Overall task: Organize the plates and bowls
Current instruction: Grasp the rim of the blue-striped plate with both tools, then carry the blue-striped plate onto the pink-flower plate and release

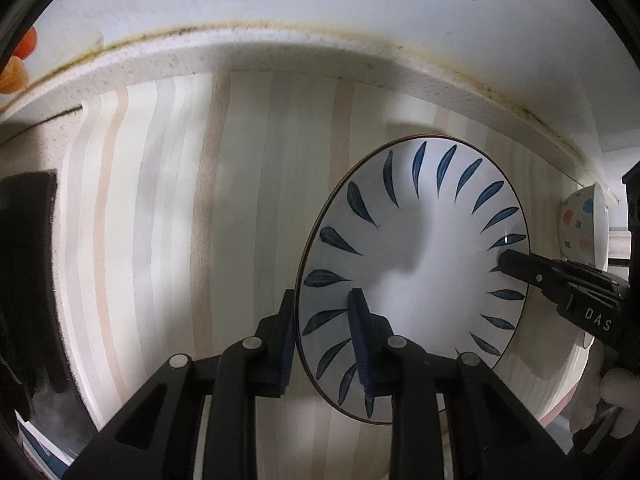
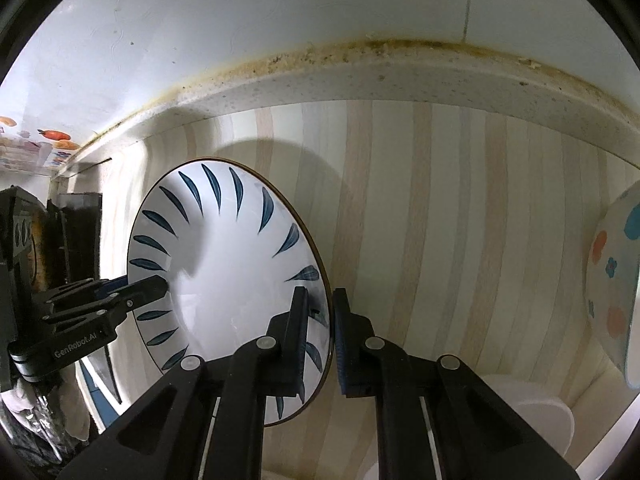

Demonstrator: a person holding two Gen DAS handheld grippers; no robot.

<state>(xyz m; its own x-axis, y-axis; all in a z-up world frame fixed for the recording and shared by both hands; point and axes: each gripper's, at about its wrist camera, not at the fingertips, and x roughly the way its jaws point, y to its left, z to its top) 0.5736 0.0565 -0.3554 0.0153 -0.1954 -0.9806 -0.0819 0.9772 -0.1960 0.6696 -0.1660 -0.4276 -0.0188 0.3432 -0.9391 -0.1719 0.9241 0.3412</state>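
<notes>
Left wrist view: left gripper [image 1: 324, 340] and right gripper [image 1: 505, 261] both pinch the empty blue-leaf plate [image 1: 424, 248].

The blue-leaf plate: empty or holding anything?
Empty. The blue-leaf plate shows only a bare white centre; the left gripper and right gripper straddle opposite rims.

The left wrist camera sits just behind the left tongs [image 1: 324, 340] and looks along them, down and forward at the striped table [image 1: 180, 220] toward its back edge and the wall. The right wrist camera looks the same way from behind the right tongs [image 2: 322, 336]. Both are close. They share the blue-leaf plate [image 1: 420, 264], seen from opposite rims, each showing the other tongs, plus the dotted bowl [image 2: 616, 280] at the right.
</notes>
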